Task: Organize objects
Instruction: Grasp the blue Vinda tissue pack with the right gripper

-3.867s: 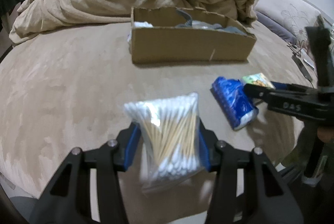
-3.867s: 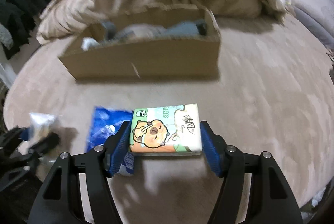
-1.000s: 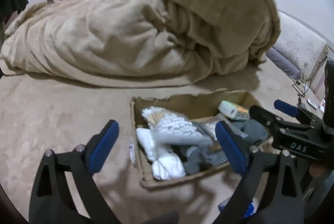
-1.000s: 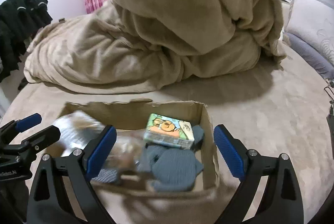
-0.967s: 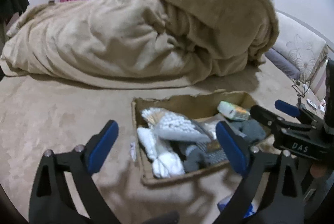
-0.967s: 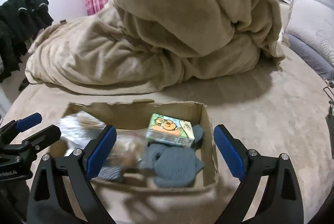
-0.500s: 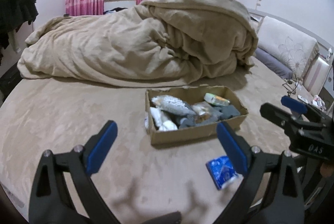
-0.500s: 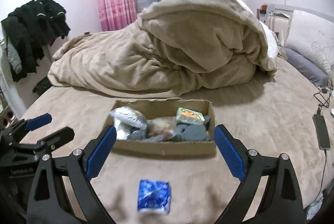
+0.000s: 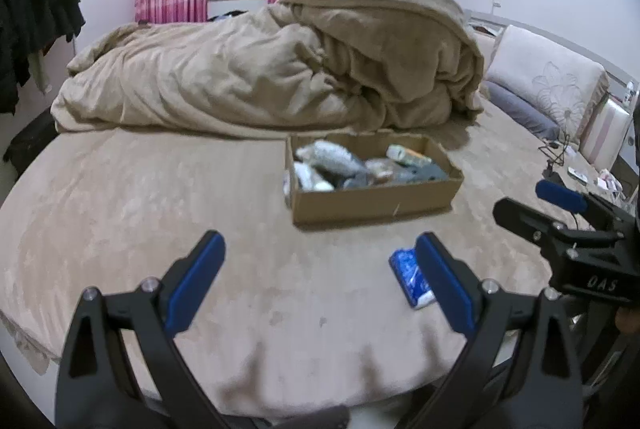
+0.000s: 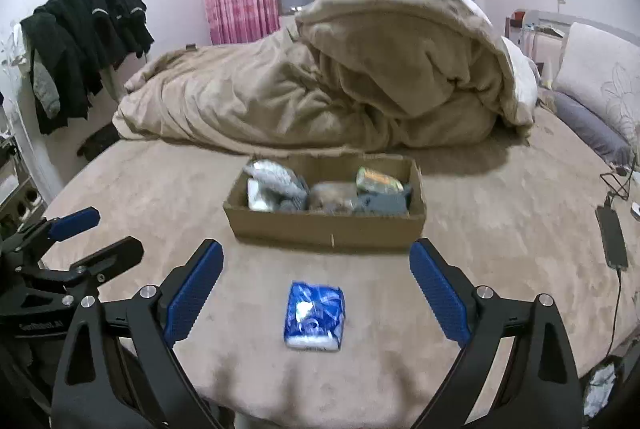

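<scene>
A cardboard box [image 9: 372,203] [image 10: 324,225] sits on the tan bed and holds a bag of cotton swabs [image 10: 274,175], a tissue pack [image 10: 378,180], grey socks [image 10: 382,205] and other small items. A blue packet [image 10: 314,315] [image 9: 410,275] lies on the bed in front of the box. My right gripper [image 10: 316,287] hangs open above the blue packet, nothing between its pads. My left gripper [image 9: 320,283] is open and empty over bare bedding, left of the packet. Each gripper shows at the edge of the other's view.
A heaped tan duvet [image 9: 280,61] lies behind the box. Pillows [image 10: 600,85] and a headboard are at the right. A phone on a cable [image 10: 612,235] lies at the bed's right edge. Dark clothes [image 10: 76,45] hang at the left wall. The bed's front edge is just below the grippers.
Both grippers have drawn back from over the box toward the bed's front edge and risen a little. The box now looks smaller and farther, and the blue packet has come into view.
</scene>
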